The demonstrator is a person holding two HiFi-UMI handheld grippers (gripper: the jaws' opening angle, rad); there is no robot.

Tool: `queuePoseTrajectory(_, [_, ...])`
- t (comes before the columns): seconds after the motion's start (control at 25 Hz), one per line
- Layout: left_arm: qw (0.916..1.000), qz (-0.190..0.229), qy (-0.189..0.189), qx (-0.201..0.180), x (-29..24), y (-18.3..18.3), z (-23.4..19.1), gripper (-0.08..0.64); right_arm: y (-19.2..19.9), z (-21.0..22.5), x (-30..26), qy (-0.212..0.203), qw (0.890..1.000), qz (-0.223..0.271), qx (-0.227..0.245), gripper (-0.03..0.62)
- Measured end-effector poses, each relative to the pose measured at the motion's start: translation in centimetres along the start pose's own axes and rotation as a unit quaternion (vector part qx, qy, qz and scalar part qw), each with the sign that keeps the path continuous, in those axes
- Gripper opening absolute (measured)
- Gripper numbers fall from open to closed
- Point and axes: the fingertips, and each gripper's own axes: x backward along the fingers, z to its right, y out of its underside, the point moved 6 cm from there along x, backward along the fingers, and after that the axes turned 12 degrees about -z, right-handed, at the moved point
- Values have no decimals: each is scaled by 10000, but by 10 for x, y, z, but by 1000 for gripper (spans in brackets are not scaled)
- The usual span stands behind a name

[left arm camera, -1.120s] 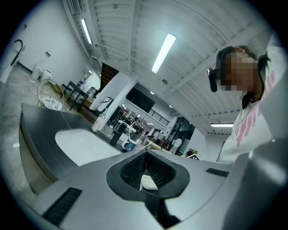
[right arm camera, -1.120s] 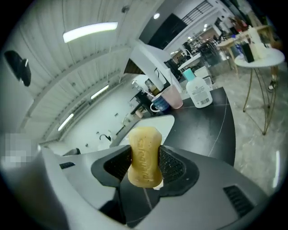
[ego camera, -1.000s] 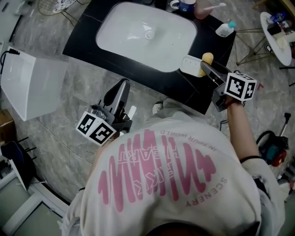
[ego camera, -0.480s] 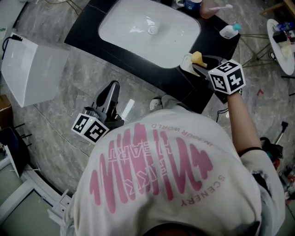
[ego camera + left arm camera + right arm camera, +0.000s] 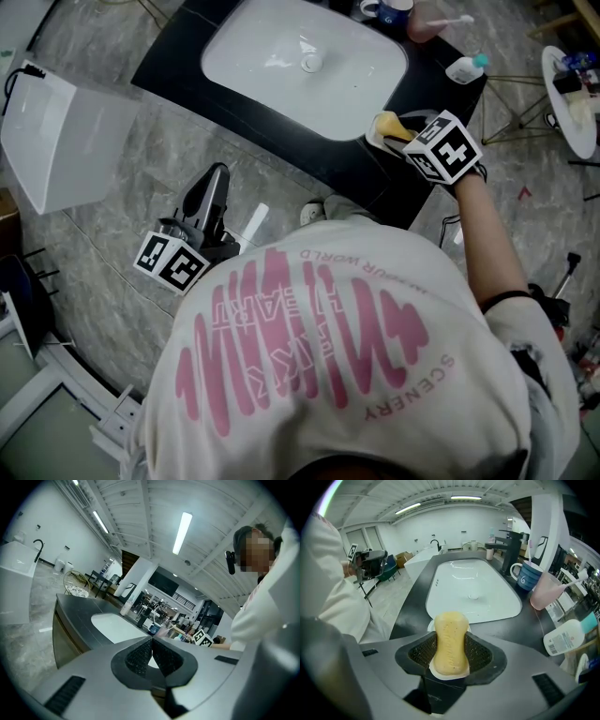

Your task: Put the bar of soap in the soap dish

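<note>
My right gripper [image 5: 450, 654] is shut on the yellow bar of soap [image 5: 450, 641], pinched at its waist between both pads. In the head view that gripper [image 5: 398, 129] holds the bar of soap [image 5: 385, 122] right over the white soap dish [image 5: 374, 141] on the black counter's right end. The right gripper view shows slivers of the white soap dish [image 5: 432, 622] beneath the bar. My left gripper [image 5: 212, 185] hangs low by the person's left side, above the floor, jaws shut with nothing between them [image 5: 151, 654].
A white sink basin [image 5: 302, 66] fills the black counter [image 5: 178, 70]. Behind it stand a blue mug [image 5: 528, 576], a pink cup [image 5: 545, 590] with a toothbrush, a white bottle [image 5: 567, 636] and a black faucet [image 5: 510, 545]. A white box [image 5: 64, 141] sits on the floor to the left.
My right gripper has swung left and tilted, carrying the soap from beside the dish to directly over it. The left gripper has drifted slightly lower and left.
</note>
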Motion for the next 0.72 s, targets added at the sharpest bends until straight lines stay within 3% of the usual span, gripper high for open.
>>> queuePoseTrajectory(0.24, [9998,-130,73,130,-2,15,2,9,-7,-3,-5,120,9972,-521,521,193])
queuePoseTrajectory(0.56, [9995,-149,163,240,-6,21,11,9,-12,-2,-11,6,9922,-914,852,193])
queuePoseTrajectory(0.72, [9997,-187,115,61,0,29,2,9,-14,-2,-9,24,9907,-985,935,193])
